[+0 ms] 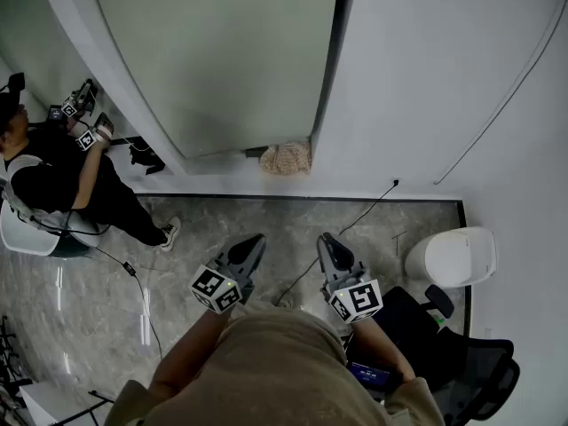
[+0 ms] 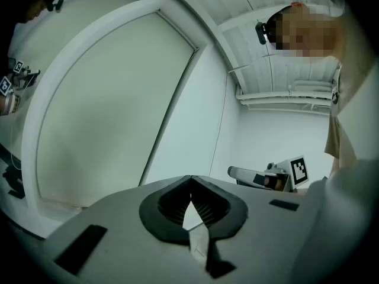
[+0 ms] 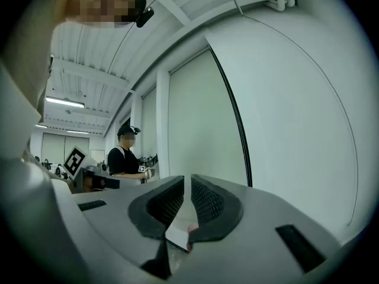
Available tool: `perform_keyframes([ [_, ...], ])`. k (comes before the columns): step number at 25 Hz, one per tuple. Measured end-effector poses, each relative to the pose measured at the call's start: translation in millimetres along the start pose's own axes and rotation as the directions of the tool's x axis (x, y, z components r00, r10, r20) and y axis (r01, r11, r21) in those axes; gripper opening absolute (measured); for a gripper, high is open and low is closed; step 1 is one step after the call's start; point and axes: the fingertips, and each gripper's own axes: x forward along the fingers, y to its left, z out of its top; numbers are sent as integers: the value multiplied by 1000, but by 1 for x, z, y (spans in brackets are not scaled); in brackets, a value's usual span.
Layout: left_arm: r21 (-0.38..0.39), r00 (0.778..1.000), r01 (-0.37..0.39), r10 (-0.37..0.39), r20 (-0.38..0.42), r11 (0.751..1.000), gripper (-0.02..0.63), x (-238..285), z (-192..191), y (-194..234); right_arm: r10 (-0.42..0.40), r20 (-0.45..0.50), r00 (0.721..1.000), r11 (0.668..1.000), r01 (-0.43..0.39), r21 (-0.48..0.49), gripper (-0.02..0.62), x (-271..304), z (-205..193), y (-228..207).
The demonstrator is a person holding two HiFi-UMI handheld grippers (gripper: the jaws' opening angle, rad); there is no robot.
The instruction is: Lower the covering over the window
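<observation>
The window's covering is a pale grey-green blind [image 1: 222, 51]; it hangs flat over the pane down to the sill and also shows as the blind [image 2: 106, 117] and the blind [image 3: 201, 123]. Both grippers are held level in front of my torso, pointing at the window wall and well short of it. My left gripper [image 1: 257, 239] has its jaws meeting at the tip [image 2: 190, 179], with nothing between them. My right gripper [image 1: 325, 238] shows a narrow slit between its empty jaws [image 3: 185, 177]. A thin line [image 1: 506, 105] runs slantwise up the white wall right of the window.
A beige bundle [image 1: 286, 158] lies at the window's lower right corner. A seated person [image 1: 53, 176] at the far left holds two more grippers. On the grey floor stand a white bin [image 1: 453, 256] and a black chair [image 1: 461, 362], with a cable [image 1: 364, 211] trailing from the wall.
</observation>
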Motion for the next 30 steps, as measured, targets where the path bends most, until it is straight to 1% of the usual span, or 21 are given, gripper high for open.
perform_keyframes([
  [9, 2, 1000, -8, 8, 3, 1000, 17, 12, 4, 8, 6, -8, 1000, 1000, -6, -9, 43, 9, 2, -8],
  [14, 5, 1000, -13, 13, -5, 1000, 17, 22, 0, 16, 12, -13, 1000, 999, -11, 41, 45, 17, -2, -17],
  [17, 13, 1000, -14, 14, -11, 1000, 17, 28, -2, 15, 7, -12, 1000, 999, -7, 36, 52, 15, -1, -23],
  [21, 28, 1000, -21, 22, -16, 999, 18, 36, 1, 16, 16, -11, 1000, 999, -16, 40, 80, 16, -3, -30],
  [30, 27, 1000, -10, 11, -15, 1000, 18, 63, 12, 28, 8, 2, 1000, 998, -8, 54, 83, 38, 0, -48],
])
